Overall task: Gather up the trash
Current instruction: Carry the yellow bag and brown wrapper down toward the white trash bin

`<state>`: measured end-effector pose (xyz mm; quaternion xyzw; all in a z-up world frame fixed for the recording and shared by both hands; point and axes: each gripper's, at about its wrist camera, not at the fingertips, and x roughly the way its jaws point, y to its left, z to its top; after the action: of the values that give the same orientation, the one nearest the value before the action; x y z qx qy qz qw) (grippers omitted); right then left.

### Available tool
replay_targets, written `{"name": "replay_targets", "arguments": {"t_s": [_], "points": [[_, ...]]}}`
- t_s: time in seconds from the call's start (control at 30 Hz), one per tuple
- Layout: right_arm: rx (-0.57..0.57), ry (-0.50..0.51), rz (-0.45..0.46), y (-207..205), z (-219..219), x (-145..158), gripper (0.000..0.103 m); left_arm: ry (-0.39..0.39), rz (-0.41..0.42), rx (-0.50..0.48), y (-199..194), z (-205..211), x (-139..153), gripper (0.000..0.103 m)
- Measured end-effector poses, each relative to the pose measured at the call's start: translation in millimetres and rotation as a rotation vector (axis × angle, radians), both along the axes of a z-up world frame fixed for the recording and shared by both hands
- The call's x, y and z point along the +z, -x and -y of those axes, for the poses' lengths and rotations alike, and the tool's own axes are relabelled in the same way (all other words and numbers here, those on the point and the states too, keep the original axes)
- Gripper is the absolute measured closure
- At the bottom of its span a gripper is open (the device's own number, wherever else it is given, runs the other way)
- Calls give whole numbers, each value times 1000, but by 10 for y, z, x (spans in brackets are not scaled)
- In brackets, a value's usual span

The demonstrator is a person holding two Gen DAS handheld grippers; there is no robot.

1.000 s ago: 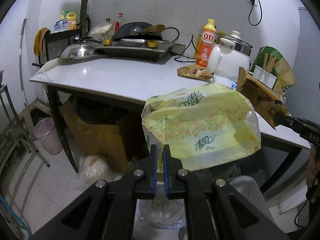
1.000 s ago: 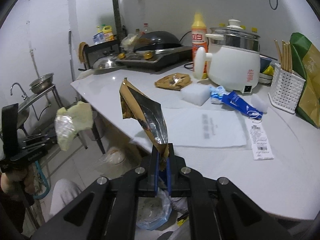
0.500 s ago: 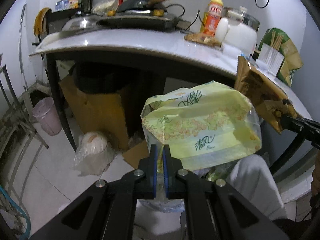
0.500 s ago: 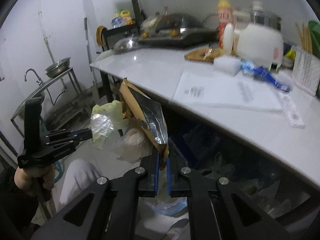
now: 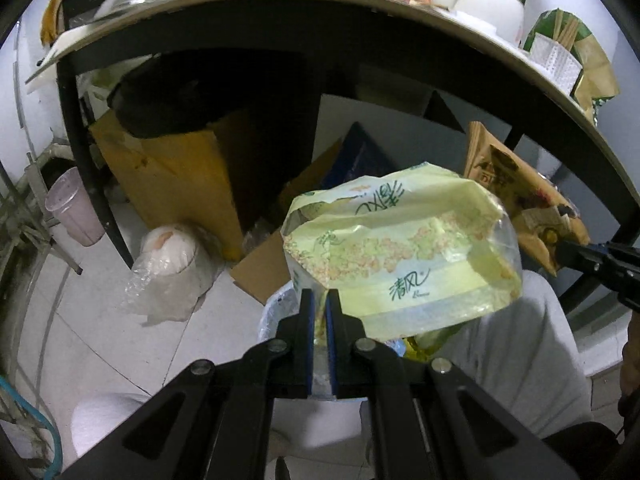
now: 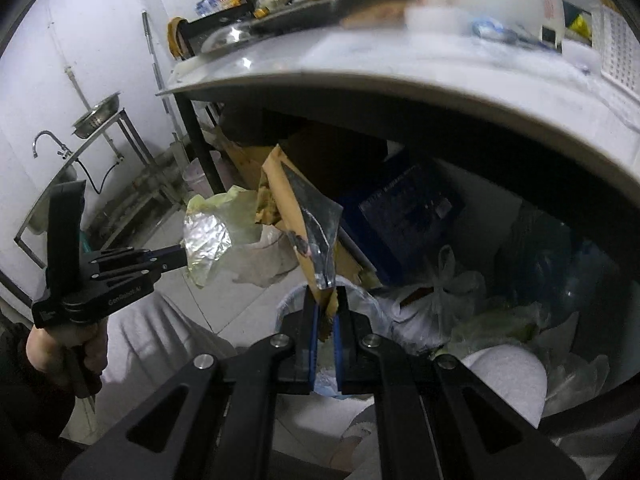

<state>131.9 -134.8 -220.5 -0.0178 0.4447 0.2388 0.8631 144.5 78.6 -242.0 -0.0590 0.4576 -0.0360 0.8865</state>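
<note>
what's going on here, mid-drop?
Not dropped yet. The left gripper is shut on a yellow-green tissue wrapper, and the right gripper is shut on a brown foil-lined snack bag. Both hang below the table edge, over a lined trash bin on the floor.

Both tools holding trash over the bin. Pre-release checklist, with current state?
1. Left tool clamped on the yellow-green tissue wrapper: ok.
2. Right tool clamped on the brown foil-lined snack bag: ok.
3. Lined trash bin below the right tool: ok, its rim shows just behind the fingertips.
4. Bin under the wrapper: cannot tell, the wrapper hides most of the opening in the left wrist view.
5. Room in the bin: cannot tell, its inside is mostly hidden.
6. The two pieces apart from each other: ok in the right wrist view, though close.
</note>
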Motion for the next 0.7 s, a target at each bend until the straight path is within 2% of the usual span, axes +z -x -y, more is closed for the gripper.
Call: {"name": "replay_targets", "arguments": {"t_s": [0.13,0.33,0.7], "points": [[-20,7,-20,-62,49,-108,97,10,-32,-11,-90,67,-146,98],[-60,32,-70,-143,124,-339,97,18,-127,-33,-213,157,-538,98],[-98,51,-128,-303,257,-605,97,-20,-261,-42,-398,202,-1094,98]]}}
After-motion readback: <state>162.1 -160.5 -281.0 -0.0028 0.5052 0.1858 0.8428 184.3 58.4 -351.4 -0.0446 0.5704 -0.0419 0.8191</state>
